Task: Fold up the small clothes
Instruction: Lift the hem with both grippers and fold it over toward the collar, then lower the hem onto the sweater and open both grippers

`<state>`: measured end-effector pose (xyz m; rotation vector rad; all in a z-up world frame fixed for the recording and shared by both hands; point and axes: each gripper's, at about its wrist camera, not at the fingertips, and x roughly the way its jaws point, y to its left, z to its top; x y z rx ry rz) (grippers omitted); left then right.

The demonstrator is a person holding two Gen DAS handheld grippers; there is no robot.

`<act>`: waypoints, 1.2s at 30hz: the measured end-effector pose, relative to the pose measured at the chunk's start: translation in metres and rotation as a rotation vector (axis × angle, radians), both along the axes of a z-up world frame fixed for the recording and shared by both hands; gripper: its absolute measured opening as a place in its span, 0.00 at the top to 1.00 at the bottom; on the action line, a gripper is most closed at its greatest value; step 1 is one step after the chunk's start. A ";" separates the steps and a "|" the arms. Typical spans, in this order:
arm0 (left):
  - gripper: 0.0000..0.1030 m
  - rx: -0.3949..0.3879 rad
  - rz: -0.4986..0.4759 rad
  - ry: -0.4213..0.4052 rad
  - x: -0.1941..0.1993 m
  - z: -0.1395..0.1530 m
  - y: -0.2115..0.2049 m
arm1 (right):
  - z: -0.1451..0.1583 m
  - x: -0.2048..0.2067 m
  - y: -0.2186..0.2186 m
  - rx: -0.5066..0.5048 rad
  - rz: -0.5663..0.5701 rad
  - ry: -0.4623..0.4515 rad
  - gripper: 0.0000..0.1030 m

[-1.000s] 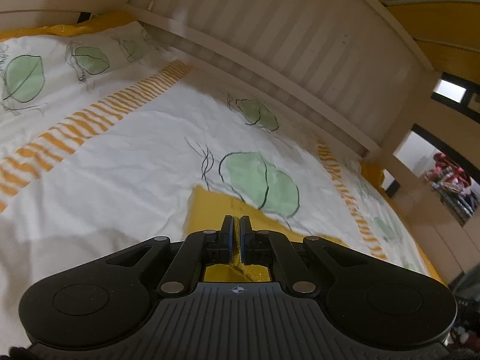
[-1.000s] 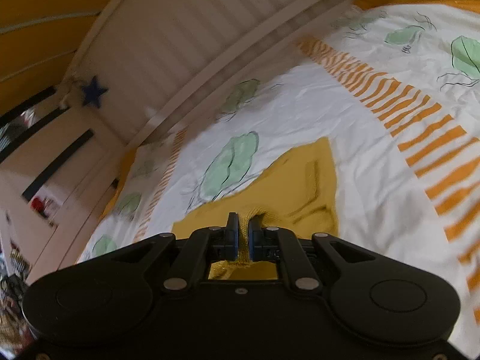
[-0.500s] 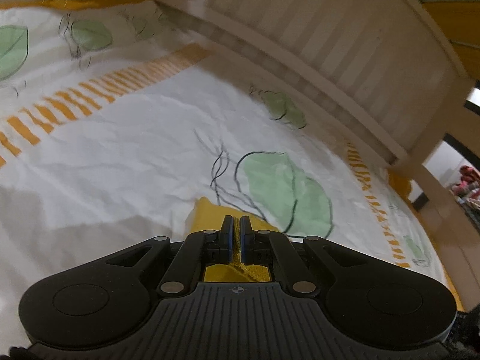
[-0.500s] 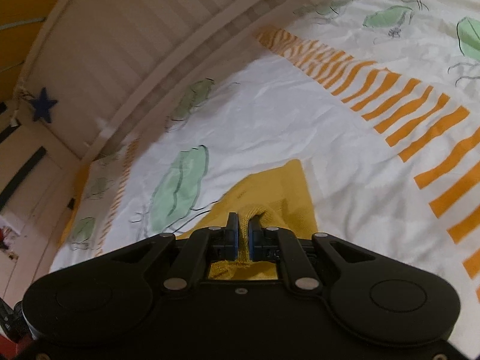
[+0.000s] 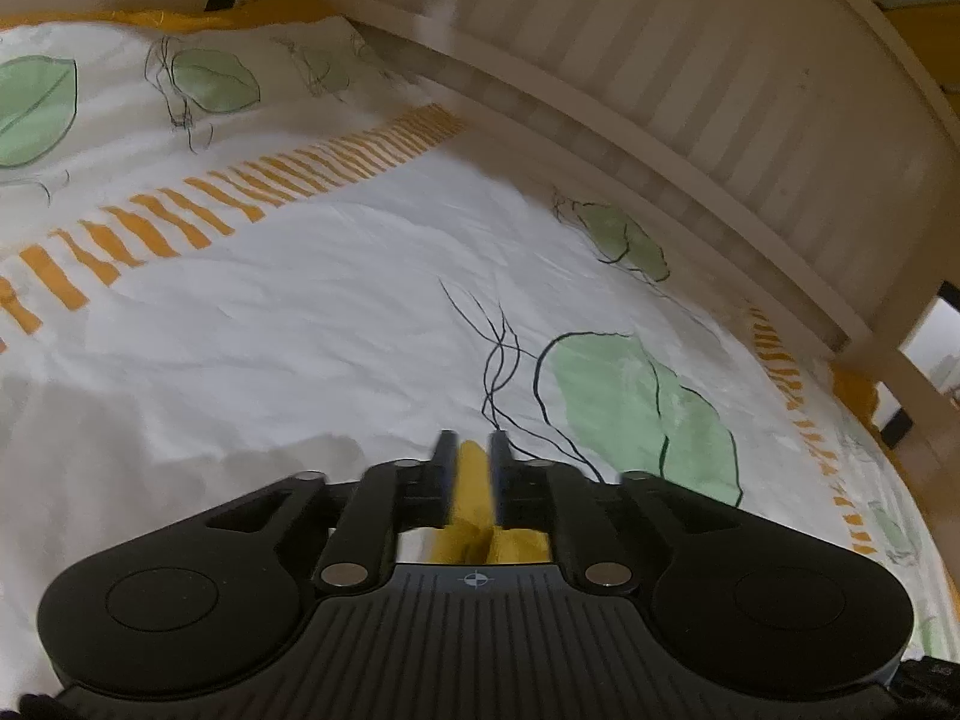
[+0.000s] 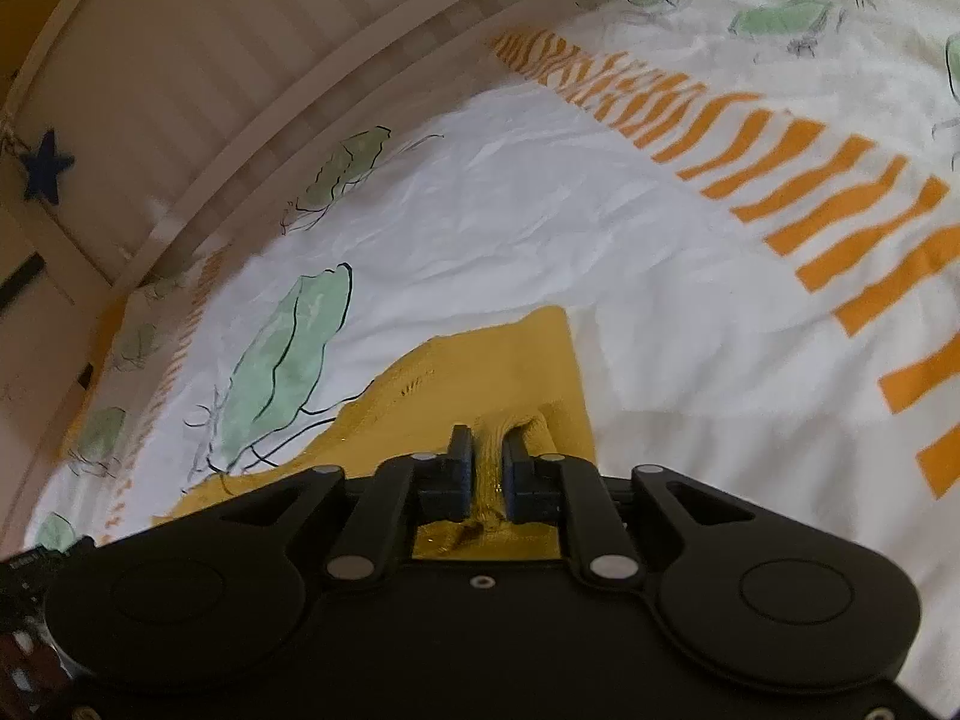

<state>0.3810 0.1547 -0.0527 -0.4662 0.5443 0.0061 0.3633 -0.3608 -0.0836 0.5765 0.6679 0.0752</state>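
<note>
Looking along the left tool, its 2 jaws stand slightly parted around a yellow garment fold over the bedsheet. Right tool likewise straddles bunched garment lying on the bedsheet, jaws slightly apart.

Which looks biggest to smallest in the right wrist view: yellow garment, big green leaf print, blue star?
1. yellow garment, partly hidden behind the right gripper, whose jaws are parted slightly around a fold.
2. green leaf print.
3. blue star, but it hangs farther away, so its true size is unsure.
</note>
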 end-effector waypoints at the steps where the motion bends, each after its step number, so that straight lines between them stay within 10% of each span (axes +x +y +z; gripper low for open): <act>1: 0.72 0.022 -0.014 -0.013 -0.002 0.004 -0.004 | 0.002 0.000 0.001 -0.018 0.000 -0.006 0.60; 4: 0.71 0.130 -0.099 -0.046 -0.009 0.016 -0.025 | 0.013 -0.008 0.009 -0.113 -0.007 -0.062 0.30; 16: 0.65 0.381 -0.580 0.026 -0.048 -0.002 -0.118 | 0.038 -0.037 0.086 -0.435 0.291 -0.123 0.34; 36: 0.65 0.328 -0.454 0.185 0.049 -0.031 -0.111 | 0.014 0.041 0.109 -0.496 0.309 0.017 0.37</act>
